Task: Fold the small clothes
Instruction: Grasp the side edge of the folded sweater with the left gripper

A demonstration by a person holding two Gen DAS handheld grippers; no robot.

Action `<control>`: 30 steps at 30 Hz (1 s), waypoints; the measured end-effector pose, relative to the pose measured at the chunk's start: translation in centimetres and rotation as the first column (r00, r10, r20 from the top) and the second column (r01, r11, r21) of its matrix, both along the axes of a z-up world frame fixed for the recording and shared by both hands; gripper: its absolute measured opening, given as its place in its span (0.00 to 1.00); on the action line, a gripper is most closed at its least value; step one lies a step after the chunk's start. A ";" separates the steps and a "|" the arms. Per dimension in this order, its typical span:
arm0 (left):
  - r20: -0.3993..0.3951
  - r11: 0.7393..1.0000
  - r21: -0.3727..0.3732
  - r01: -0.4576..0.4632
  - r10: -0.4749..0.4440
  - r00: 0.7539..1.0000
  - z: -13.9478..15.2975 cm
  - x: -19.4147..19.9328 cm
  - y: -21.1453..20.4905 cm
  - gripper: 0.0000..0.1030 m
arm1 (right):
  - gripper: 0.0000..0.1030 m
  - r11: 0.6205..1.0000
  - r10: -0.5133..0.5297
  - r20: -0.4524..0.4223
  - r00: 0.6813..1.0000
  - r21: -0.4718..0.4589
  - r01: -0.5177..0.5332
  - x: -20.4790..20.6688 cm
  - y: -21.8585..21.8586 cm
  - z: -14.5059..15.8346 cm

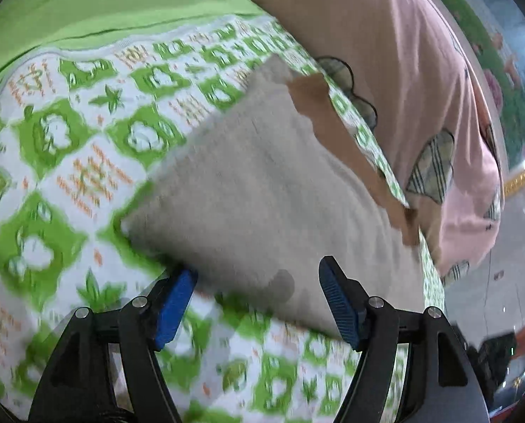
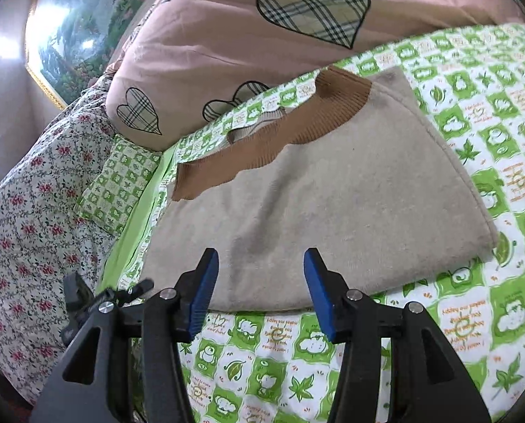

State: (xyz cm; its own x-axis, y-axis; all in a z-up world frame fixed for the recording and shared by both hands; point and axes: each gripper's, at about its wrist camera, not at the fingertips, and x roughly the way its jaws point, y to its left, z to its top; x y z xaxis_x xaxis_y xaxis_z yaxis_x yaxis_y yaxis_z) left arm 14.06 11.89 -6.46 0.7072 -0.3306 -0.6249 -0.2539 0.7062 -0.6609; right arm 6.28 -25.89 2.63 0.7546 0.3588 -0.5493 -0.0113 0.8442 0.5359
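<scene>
A small beige knit garment (image 2: pixel 333 194) with a brown ribbed band (image 2: pixel 280 130) lies folded on a green-and-white printed bedsheet (image 2: pixel 474 317). It also shows in the left wrist view (image 1: pixel 262 190), blurred. My right gripper (image 2: pixel 259 275) is open and empty, its blue pads (image 2: pixel 202 292) astride the garment's near edge. My left gripper (image 1: pixel 255 282) is open and empty, its blue pads (image 1: pixel 174 303) at the garment's near edge, the left pad by its corner.
A pink pillow with plaid hearts (image 2: pixel 262 35) lies just behind the garment, also in the left wrist view (image 1: pixel 421 70). A floral quilt (image 2: pixel 26 229) lies at the left. A framed painting (image 2: pixel 75 17) hangs on the wall. A plain green sheet (image 1: pixel 86 10) lies beyond.
</scene>
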 end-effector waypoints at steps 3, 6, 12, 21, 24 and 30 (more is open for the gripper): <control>0.009 0.999 0.001 -0.036 0.036 0.999 0.1 1.4 0.2 0.70 | 0.50 1.000 -0.003 -0.002 1.000 0.015 0.003 -0.3 0.1 0.0; 0.016 0.998 0.036 -0.051 0.050 0.999 0.3 2.6 0.5 0.68 | 0.50 1.000 0.005 -0.004 1.000 0.008 -0.004 -0.3 0.1 -0.1; 0.028 0.999 0.033 -0.030 0.029 0.999 0.4 4.5 0.7 0.25 | 0.51 1.000 -0.003 -0.005 1.000 0.016 0.003 -0.2 -0.2 -0.2; 0.118 0.986 0.145 0.084 -0.101 0.988 5.1 5.3 -3.5 0.07 | 0.51 0.999 -0.030 -0.019 0.999 0.043 0.031 1.3 -2.5 -0.7; 0.165 0.970 0.183 0.160 -0.191 0.968 7.3 5.5 -6.7 0.06 | 0.51 0.998 -0.033 -0.023 0.999 0.052 0.034 2.6 -3.8 -0.5; 0.167 0.902 0.269 0.337 -0.388 0.906 8.6 6.4 -15.5 0.06 | 0.51 0.985 0.075 -0.036 0.997 0.160 -0.069 7.5 -5.8 0.7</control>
State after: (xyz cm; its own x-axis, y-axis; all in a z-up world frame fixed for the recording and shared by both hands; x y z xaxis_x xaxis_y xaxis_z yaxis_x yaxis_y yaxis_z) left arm 20.41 -3.58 2.18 0.6891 -0.4557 -0.5635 0.1766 0.8597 -0.4792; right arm 13.73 -31.68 3.29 0.7015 0.4962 -0.5116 -0.0438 0.7465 0.6640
